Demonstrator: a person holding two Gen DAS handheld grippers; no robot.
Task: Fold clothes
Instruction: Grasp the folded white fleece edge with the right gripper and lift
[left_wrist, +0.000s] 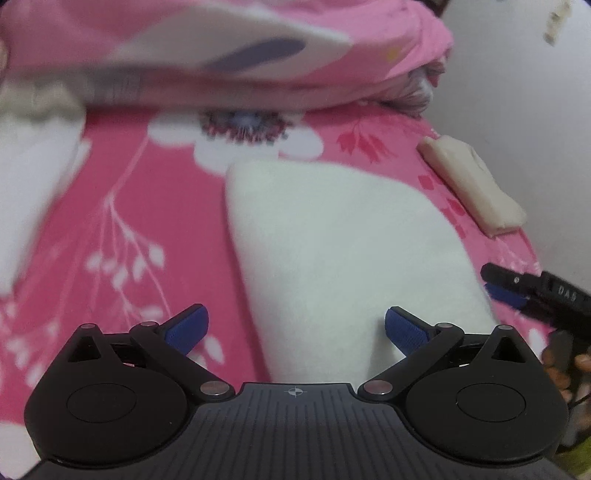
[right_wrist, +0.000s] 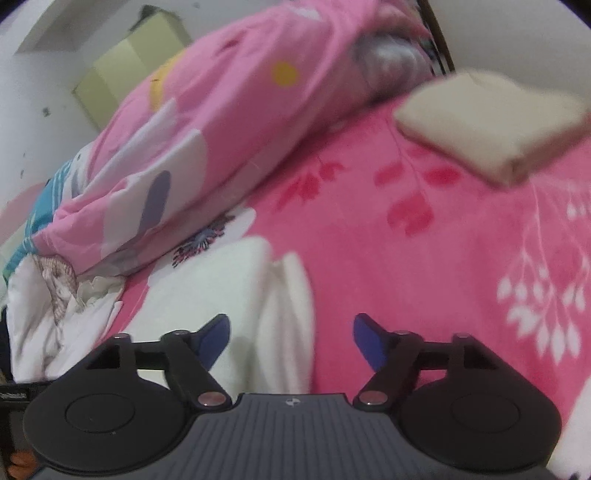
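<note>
1. The left gripper (left_wrist: 296, 328) has its blue fingers (left_wrist: 188, 326) spread wide with nothing between them; it hangs over the near end of a white cloth (left_wrist: 332, 236).
2. The right gripper (right_wrist: 291, 341) is likewise spread and empty, poised over the right-hand fold of the same white cloth (right_wrist: 236, 295), which shows a crease running away from the camera.
3. The white cloth lies on a bed sheet (left_wrist: 140, 206) of pink with white flowers, roughly mid-bed and already doubled over at least once (judging by that crease).
4. It looks soft, fleecy and light: likely to sag and drag on the sheet, not slip, and in no way fragile. The best hold seems to be the near corners, one per gripper, pinching all layers together so the fold does not slide apart.
5. A folded beige cloth (right_wrist: 491, 125) lies apart at the far right, near the bed's edge.
6. A rolled pink quilt (right_wrist: 221, 122) walls off the far side, and a frilled white pillow (right_wrist: 55, 295) sits at the left.
7. Open sheet lies to the right of the white cloth, which is the freer side for swinging a fold.
</note>
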